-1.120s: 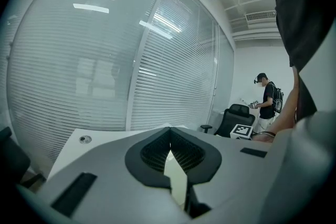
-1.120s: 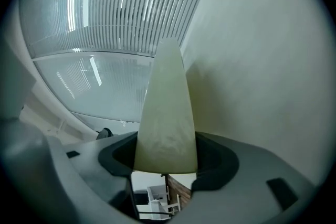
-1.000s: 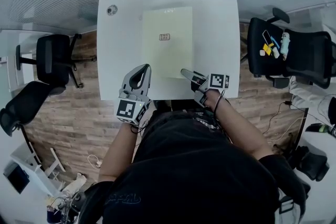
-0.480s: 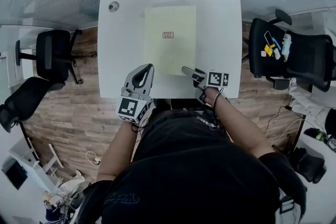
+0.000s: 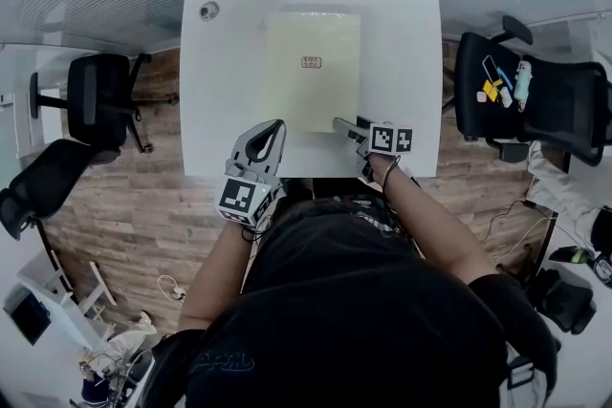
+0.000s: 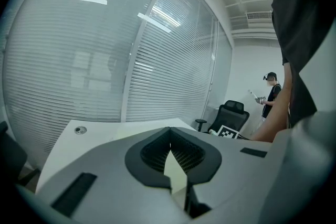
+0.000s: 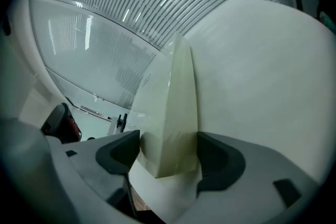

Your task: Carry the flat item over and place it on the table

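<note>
Lying flat on the white table [image 5: 220, 110], mid-to-far, is a pale yellow sheet [image 5: 313, 72] w/ a small label on its face. R gripper [image 5: 340, 125] sits at its near right corner. Its jaws have just been opening, w/ the sheet's edge between them, prob. no longer pinched. L gripper [image 5: 275, 125], near left, has its jaws closed, empty. Sheet looks thin, light, fairly stiff. Best pinched at an edge; may slide.

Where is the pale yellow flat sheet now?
Head view: sheet centred on the white table, its near right corner between the right gripper's jaws, which have just been opening.
</note>
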A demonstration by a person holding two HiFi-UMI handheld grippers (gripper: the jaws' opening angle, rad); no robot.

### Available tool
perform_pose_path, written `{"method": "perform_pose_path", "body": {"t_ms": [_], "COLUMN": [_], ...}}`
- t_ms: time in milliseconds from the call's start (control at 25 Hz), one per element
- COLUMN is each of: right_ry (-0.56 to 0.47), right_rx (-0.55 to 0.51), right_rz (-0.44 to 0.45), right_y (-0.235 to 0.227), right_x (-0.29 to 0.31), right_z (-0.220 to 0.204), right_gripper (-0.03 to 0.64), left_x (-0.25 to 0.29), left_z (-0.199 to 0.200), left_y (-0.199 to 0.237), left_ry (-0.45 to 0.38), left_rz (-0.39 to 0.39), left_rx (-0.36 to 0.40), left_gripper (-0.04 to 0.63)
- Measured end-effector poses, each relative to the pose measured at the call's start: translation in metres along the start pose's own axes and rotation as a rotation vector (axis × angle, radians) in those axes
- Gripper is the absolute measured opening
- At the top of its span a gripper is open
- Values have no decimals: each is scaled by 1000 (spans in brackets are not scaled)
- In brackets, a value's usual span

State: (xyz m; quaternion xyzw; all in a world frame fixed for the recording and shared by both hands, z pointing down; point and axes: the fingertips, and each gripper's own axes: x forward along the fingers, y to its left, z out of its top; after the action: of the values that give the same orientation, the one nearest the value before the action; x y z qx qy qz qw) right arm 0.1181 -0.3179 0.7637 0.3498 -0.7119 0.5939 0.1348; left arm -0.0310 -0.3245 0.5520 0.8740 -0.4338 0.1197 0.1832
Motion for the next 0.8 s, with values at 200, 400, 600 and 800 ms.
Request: {"method": "perform_pose_path", "body": {"t_ms": [200, 400, 600, 800], "right_ry": [17, 16, -53, -150], "right_rx": [-185, -339, -401, -473], "right_rz": [-121, -178, -254, -283], "right_y": [-3, 5, 14, 45], "right_x": [0, -1, -15, -33], "right_z": [4, 11, 18, 22], "right_gripper": [331, 327, 250, 205], "left_x": [-8, -16, -31, -53], "left_z": [0, 10, 13, 19], "left_y": [1, -2, -5, -5], "left_ry": [-2, -22, -37, -65], "left_rz": [0, -8, -26, -45], "left_rx": [7, 27, 39, 64], "left_gripper": [12, 12, 14, 12]}}
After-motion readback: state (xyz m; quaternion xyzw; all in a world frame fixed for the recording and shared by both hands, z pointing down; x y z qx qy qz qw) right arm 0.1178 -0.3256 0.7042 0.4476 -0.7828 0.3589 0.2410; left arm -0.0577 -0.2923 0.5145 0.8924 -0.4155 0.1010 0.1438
